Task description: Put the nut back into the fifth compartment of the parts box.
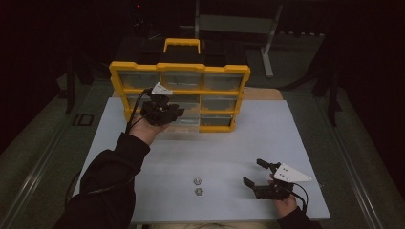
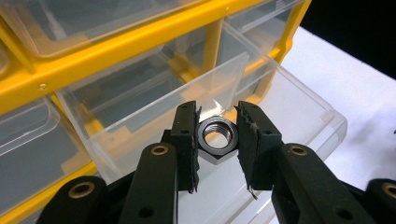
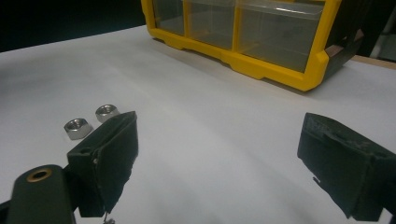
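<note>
**Holding a hex nut over the open drawer**

Gripping a steel hex nut (image 2: 216, 138) between the two black pads of my left gripper (image 2: 217, 140), I have it held by its flats, threaded hole facing the camera. It sits just above the front wall of a clear plastic drawer (image 2: 154, 100) that is pulled out of the yellow organizer (image 1: 179, 95). A second clear drawer (image 2: 299, 112) is also pulled out, lower and to the right in the left gripper view. From the high view, my left gripper (image 1: 162, 110) is up against the organizer's lower left drawers, my hand (image 1: 145, 126) below it.

My right gripper (image 1: 260, 179) rests low over the white table (image 1: 215, 143) near its front right, well apart from the organizer, with its jaws spread wide and nothing between them. In the right gripper view the pads (image 3: 114, 149) stand far apart. Two more hex nuts (image 1: 197, 186) lie loose on the table, close to one another, to the left of my right gripper; one (image 3: 78, 128) lies just beside the other (image 3: 107, 112).
</note>
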The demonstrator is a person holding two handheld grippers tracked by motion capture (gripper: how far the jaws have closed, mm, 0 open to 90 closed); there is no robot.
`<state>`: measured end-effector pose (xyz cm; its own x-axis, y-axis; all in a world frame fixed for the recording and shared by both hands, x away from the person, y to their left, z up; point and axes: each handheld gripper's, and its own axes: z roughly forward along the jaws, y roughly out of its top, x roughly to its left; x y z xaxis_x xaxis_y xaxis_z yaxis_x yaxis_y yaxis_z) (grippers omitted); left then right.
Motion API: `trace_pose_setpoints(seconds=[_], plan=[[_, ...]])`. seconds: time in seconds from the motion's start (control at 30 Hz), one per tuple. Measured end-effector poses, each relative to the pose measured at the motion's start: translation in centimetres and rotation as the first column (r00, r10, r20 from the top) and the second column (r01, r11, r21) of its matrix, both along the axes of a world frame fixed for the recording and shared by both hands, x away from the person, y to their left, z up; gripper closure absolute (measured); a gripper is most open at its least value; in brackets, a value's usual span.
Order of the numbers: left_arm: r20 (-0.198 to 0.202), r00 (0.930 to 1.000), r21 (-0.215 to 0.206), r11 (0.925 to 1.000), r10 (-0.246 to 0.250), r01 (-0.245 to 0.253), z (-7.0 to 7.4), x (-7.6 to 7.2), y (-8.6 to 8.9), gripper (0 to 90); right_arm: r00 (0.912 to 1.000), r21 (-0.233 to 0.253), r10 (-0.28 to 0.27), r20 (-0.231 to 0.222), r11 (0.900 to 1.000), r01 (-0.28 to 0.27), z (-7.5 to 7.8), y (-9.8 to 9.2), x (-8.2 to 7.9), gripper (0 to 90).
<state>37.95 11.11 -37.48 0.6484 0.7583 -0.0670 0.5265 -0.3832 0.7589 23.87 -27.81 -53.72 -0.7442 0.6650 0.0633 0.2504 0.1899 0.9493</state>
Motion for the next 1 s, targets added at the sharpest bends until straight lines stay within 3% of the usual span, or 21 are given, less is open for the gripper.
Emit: trace_pose_setpoints(seconds=[0.13, 0.27, 0.4, 0.6, 0.87, 0.9, 1.0], plan=[[-0.007, 1.0000, 0.017, 0.9998, 0.005, -0.005, 0.1, 0.2, -0.1, 68.3, 1.0000, 0.000, 0.002, -0.002, 1.000, -0.002, 0.0, 0.0, 0.0, 12.5], [-0.017, 0.9998, 0.006, 1.0000, 0.007, -0.007, 0.3, 0.4, 0.1, 67.8, 1.0000, 0.001, 0.001, -0.003, 1.000, -0.001, 0.0, 0.0, 0.0, 12.5], [-0.010, 0.9999, -0.024, 0.9997, -0.005, 0.005, 0.9, 0.5, 0.3, 54.1, 1.0000, 0.002, 0.000, -0.003, 1.000, 0.000, 0.0, 0.0, 0.0, 12.5], [0.001, 0.9999, -0.037, 0.9992, -0.011, 0.011, 2.0, 0.2, 0.5, 34.1, 1.0000, 0.001, 0.000, -0.003, 1.000, 0.000, 0.0, -0.1, 0.0, 12.5], [0.008, 0.9999, -0.048, 0.9988, -0.009, 0.010, 2.4, -0.7, 1.3, 8.6, 1.0000, 0.001, -0.001, -0.003, 1.000, 0.001, 0.0, -0.1, -0.1, 12.5], [0.010, 0.9999, -0.049, 0.9988, -0.007, 0.008, 2.4, -0.8, 1.5, 1.8, 1.0000, 0.002, -0.002, -0.003, 1.000, 0.002, 0.0, -0.1, -0.1, 12.5], [0.004, 0.9995, -0.086, 0.9958, -0.031, 0.031, 2.3, -1.3, 2.2, 0.0, 1.0000, 0.001, -0.003, -0.004, 1.000, 0.003, 0.0, -0.1, -0.1, 12.5]])
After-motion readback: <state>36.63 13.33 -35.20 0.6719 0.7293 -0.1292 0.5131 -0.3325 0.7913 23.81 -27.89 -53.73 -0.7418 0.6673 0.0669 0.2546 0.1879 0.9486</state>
